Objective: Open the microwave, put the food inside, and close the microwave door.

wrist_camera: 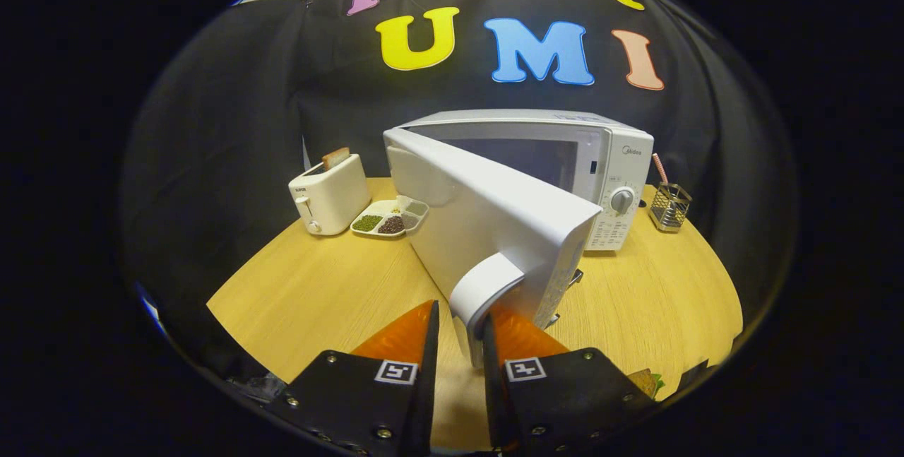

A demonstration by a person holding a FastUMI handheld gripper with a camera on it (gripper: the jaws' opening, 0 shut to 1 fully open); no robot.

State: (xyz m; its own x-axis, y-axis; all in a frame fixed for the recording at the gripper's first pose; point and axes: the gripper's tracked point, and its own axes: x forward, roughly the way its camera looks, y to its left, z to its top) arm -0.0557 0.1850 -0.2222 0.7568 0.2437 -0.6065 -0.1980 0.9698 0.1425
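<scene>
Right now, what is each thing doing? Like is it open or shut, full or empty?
Microwave: open.
Door: swung out toward the gripper.
Handle: between the fingers, gripped.
Gripper: shut on the handle.
Toaster: bread sticking up from its slot.
Tray: sections filled with beans or grains.
Wire holder: upright, a striped straw in it.
</scene>
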